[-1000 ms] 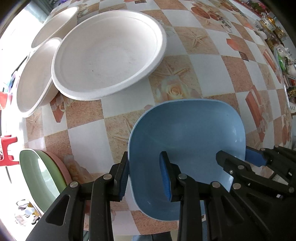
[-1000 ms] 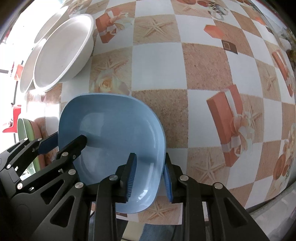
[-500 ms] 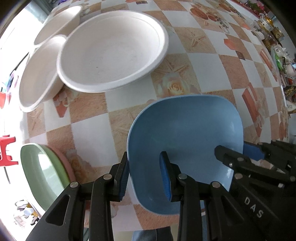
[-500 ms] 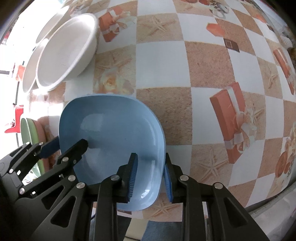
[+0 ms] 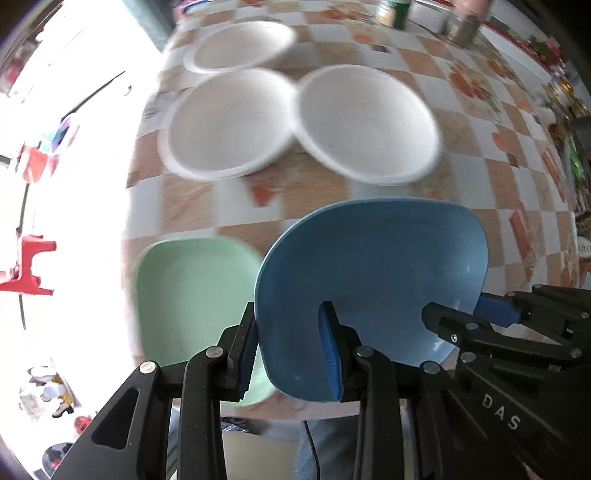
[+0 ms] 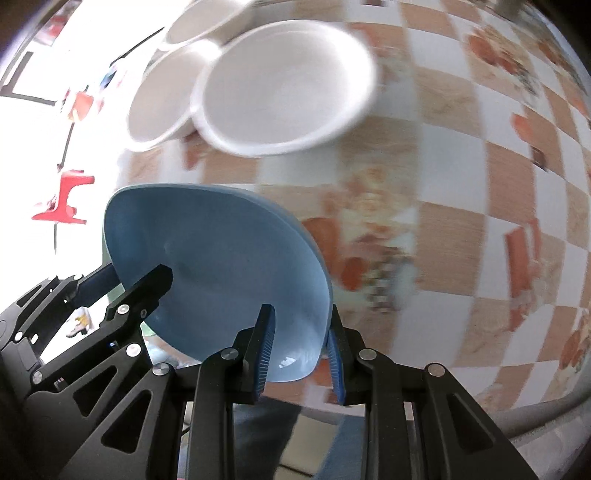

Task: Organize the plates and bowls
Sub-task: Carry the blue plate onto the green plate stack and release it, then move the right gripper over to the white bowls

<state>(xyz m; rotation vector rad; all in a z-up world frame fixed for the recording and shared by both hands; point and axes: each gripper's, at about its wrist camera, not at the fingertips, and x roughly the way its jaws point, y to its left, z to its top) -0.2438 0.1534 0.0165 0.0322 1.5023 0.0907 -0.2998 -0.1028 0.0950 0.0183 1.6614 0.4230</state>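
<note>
A blue bowl (image 5: 373, 280) hangs above the chequered table, held by both grippers. My left gripper (image 5: 290, 352) is shut on its left rim, one pad inside and one outside. My right gripper (image 6: 301, 349) is shut on the opposite rim of the blue bowl (image 6: 221, 273); its fingers (image 5: 454, 325) also reach in from the right of the left wrist view. A green bowl (image 5: 192, 295) lies just left of and below the blue one near the table's front edge. Three white round bowls (image 5: 365, 123) sit farther back, overlapping.
The chequered tablecloth (image 6: 461, 229) spreads out to the right. Jars and a can (image 5: 391, 13) stand at the table's far edge. A red stool (image 5: 27, 266) is on the floor to the left, beyond the table edge. A person's trouser leg (image 5: 321, 443) shows below.
Both grippers have lifted the blue bowl and carried it left, beside the green bowl. The green bowl and a third white bowl have come fully into view. The current frames are motion-blurred.
</note>
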